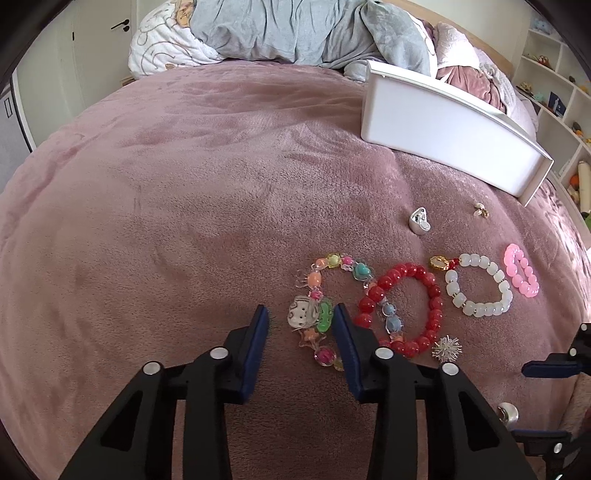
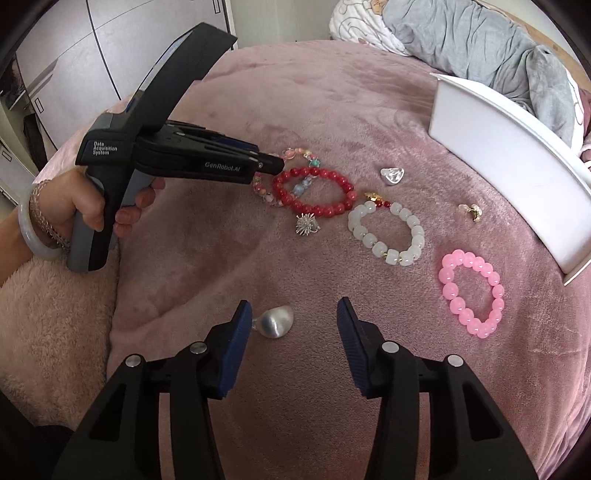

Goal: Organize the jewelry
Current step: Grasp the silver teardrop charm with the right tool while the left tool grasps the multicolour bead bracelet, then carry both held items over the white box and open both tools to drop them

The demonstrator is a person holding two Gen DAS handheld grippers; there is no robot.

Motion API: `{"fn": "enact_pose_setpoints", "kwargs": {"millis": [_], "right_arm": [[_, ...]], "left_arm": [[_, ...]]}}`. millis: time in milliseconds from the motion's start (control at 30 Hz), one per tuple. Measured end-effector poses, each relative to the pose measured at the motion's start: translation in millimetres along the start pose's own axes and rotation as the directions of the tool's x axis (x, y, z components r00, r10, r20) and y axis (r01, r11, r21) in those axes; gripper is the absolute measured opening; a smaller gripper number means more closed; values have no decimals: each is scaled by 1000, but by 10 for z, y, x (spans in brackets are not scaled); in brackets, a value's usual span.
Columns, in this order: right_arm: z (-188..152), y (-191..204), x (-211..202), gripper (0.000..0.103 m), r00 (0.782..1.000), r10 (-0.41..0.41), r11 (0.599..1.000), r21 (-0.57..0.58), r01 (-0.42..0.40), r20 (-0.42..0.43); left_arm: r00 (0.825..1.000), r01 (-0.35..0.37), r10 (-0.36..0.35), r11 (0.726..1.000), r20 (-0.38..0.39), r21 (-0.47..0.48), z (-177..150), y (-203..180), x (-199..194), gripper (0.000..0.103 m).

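Note:
A colourful charm bracelet [image 1: 325, 280] lies on the pink blanket [image 1: 184, 221]. Its cat charm sits between the fingers of my left gripper [image 1: 301, 308], which is open, and the pads do not touch it. A red bead bracelet [image 1: 436, 302] overlaps it. To the right lie a white bead bracelet [image 1: 480, 308] and a pink one [image 1: 517, 284]. In the right wrist view, my right gripper [image 2: 293, 302] is open over a rounded silver piece [image 2: 275, 321] that lies near its left finger. A hand [image 2: 85, 210] holds the left gripper [image 2: 271, 164] by the red bracelet [image 2: 314, 171].
A white tray [image 1: 443, 147] stands on the blanket at the back right, its wall toward me. A spiky silver brooch [image 2: 306, 223], a shiny silver piece [image 2: 393, 175] and a small gold earring [image 2: 471, 212] lie loose. Bedding [image 1: 295, 29] is piled behind, and shelves [image 1: 561, 110] stand at the right.

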State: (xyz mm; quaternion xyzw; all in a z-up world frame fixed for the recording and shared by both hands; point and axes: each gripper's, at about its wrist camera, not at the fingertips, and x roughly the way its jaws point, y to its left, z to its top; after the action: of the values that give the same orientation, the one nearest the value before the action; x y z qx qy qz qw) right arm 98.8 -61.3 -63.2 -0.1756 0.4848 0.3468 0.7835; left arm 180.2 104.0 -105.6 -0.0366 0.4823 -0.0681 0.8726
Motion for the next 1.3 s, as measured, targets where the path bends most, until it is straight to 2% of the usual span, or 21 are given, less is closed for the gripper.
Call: {"fn": "enact_pose_setpoints", "kwargs": {"millis": [133,233,367,567,833,1067,1300], "right_arm": [[-7,27,67,40,1000,10,1000,-14,-11,-23],[-8,49,89,24,998,54,998,-24,-55,-30],[-17,69,51,24,997,70,997,-20,-70,-17],[6,10,-88,24,994,100,995,23,-101,39],[119,-70,-419,24,985,63,997,37,-70,158],[339,-303,-750,24,962,21,996,81,-45,273],[639,-581,-1193,24,908,-33,995,98,-9,417]], "left_arm": [[997,78,-78,997,1,-30,-8,34,20,29],[994,108,-107,993,11,-46,-8,53,19,29],[993,118,-117,992,24,-42,-6,37,-14,29],[987,142,-139,990,85,-25,8,-1,-173,29],[979,130,-131,991,155,16,72,-136,-496,29],[972,85,-97,994,213,68,265,-349,-874,29],[950,41,-78,991,302,127,670,-528,-1402,29]]}}
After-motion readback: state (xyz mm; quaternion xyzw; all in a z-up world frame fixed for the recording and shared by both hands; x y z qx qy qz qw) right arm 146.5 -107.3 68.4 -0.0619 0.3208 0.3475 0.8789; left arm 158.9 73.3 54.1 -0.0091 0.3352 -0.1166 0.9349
